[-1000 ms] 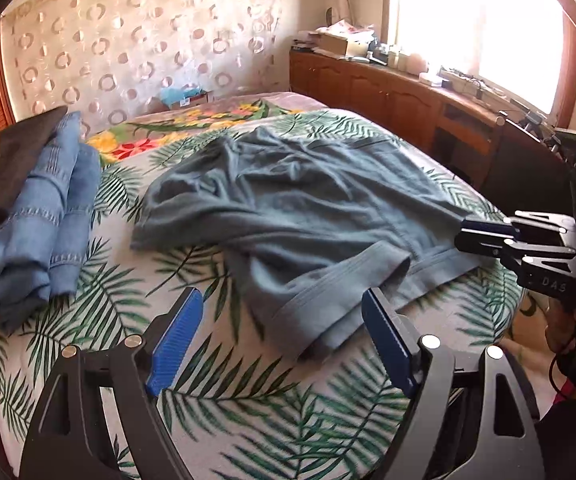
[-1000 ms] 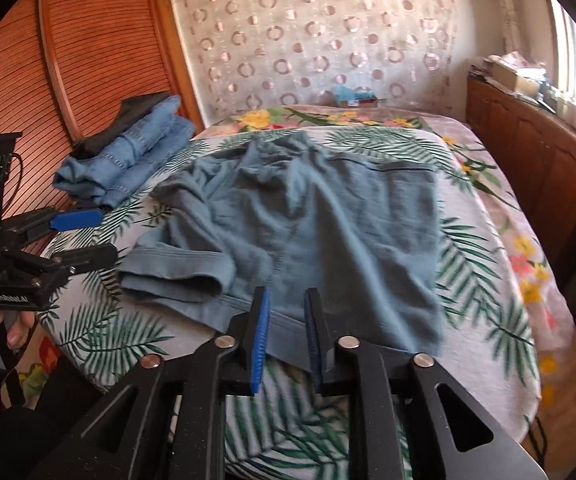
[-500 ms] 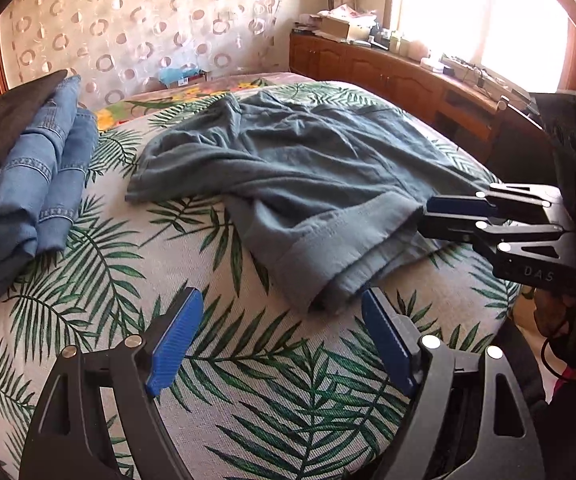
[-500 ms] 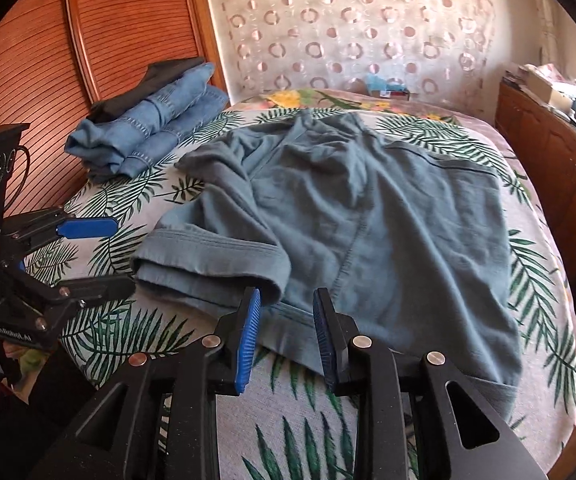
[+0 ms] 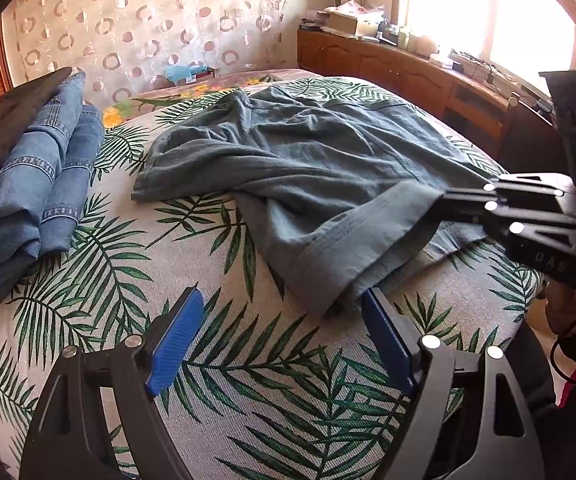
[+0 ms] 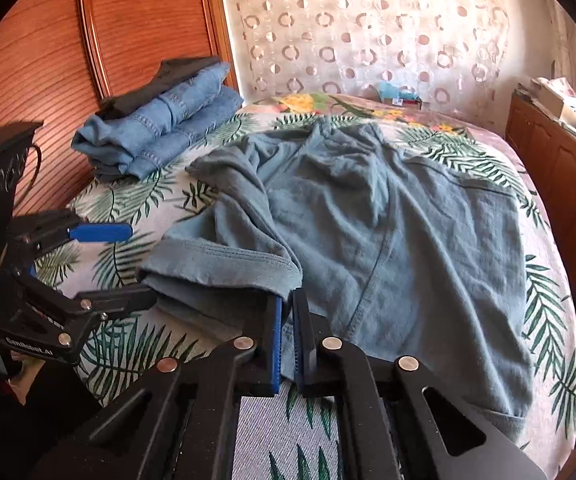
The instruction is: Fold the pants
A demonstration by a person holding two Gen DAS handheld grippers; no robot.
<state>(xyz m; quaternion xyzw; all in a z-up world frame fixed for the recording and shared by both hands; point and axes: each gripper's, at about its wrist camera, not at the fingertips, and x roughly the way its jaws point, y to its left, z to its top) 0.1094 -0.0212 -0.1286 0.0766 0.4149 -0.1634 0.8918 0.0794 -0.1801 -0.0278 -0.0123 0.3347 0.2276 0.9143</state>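
Grey-blue pants (image 6: 387,232) lie spread and rumpled across a bed (image 5: 224,360) covered in a palm-leaf print, waistband end toward the far wall, leg hems toward the near edge. One leg is doubled back on itself, its stitched hem (image 6: 224,264) forming a thick roll at the near left in the right wrist view. Right gripper (image 6: 286,340): jaws clenched on the pants fabric just under that rolled hem, blue pads nearly meeting with cloth pinched between them; in the left wrist view the same gripper (image 5: 443,200) reaches in from the right and its tips vanish into the fold. Left gripper (image 5: 280,340): jaws spread wide, nothing between them, hovering over bare bedspread with its right pad just beside the hem's corner; whether it touches the cloth I cannot tell. It also appears at the left of the right wrist view (image 6: 128,264). Folded blue jeans (image 6: 160,128) sit stacked at the bed's far left against a reddish wooden headboard (image 6: 88,48), with a dark garment (image 6: 168,76) on top. A cardboard box (image 5: 351,22) holding papers rests on the wooden cabinet (image 5: 387,68) under the window; its exact contents are too small to make out.
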